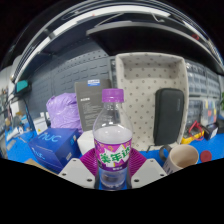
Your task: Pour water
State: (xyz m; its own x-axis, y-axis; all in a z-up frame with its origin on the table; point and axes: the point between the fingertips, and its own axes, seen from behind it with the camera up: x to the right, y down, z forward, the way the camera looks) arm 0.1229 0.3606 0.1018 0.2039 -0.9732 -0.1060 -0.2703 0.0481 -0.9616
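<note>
The gripper clasps the bottle between both fingers, upright, purple cap on. Judged step: carrying to the pour. A paper cup stands just beside, to the right. Next move calls for uncapping, then tilting. A blue box crowds the left; right side freer.

We see only the front of our gripper: two pale fingers reaching forward and level from the bottom of the view, one on each side, angled slightly inward. Their tips close against the sides of a clear bottle with a purple cap and purple label, which stands upright between them. The jaws look pressed onto it from both sides. No hand or sleeve shows.
</note>
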